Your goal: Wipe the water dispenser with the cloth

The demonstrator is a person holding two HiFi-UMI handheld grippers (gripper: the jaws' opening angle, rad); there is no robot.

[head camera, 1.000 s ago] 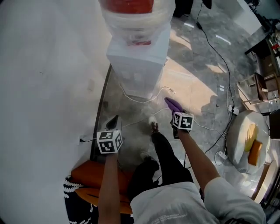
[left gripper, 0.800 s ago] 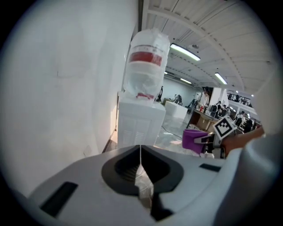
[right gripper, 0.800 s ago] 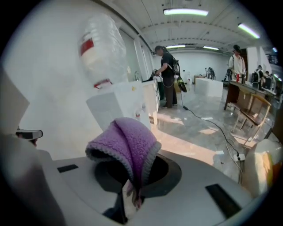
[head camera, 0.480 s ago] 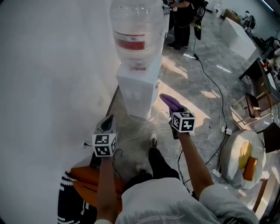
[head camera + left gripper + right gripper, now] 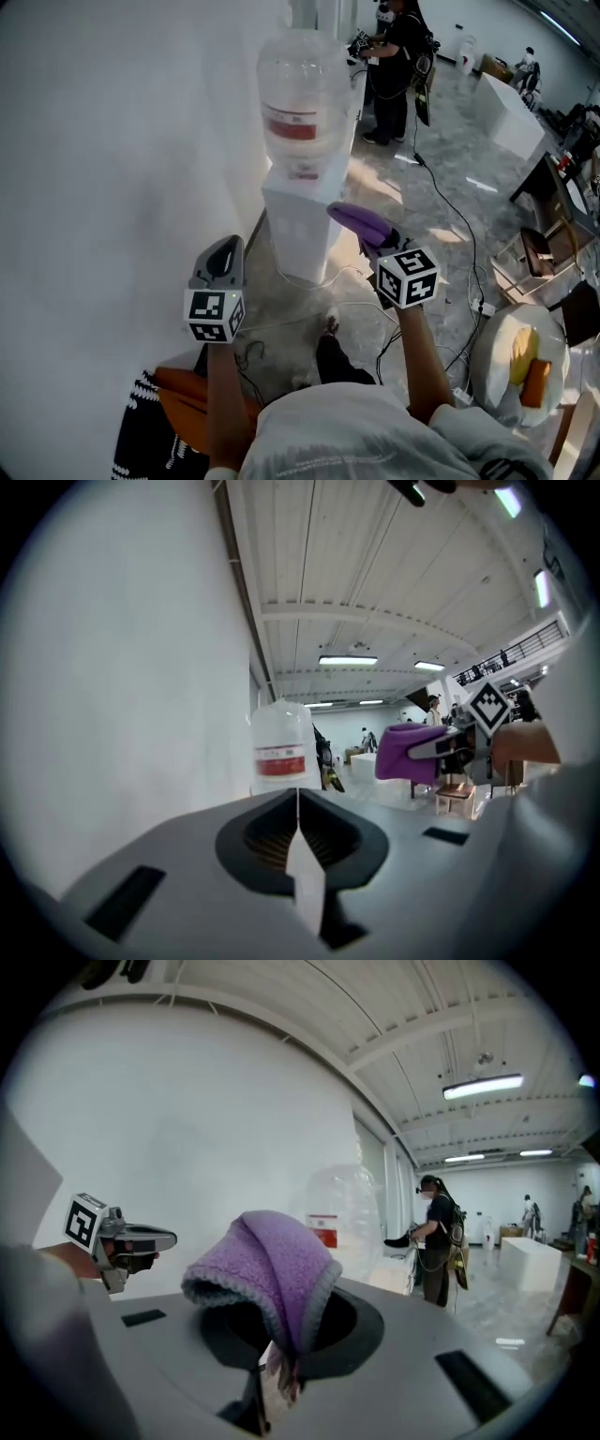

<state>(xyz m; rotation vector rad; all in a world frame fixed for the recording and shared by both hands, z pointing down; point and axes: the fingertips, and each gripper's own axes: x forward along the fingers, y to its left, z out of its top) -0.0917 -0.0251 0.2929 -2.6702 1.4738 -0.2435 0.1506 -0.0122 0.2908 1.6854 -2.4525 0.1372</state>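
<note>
The white water dispenser stands against the white wall, with a clear bottle bearing a red label on top. My right gripper is shut on a purple cloth, held up just right of the dispenser's top. In the right gripper view the cloth drapes over the jaws, with the bottle behind it. My left gripper is shut and empty, raised left of the dispenser near the wall. The left gripper view shows the bottle ahead and the cloth at the right.
White cables lie on the marble floor by the dispenser's foot. An orange seat is behind my left arm. A round white table with yellow and orange things stands at the right. A person stands beyond the dispenser.
Both grippers have risen from near the floor to the height of the dispenser's top. The head view has tilted up, so the whole bottle and the room behind show.
</note>
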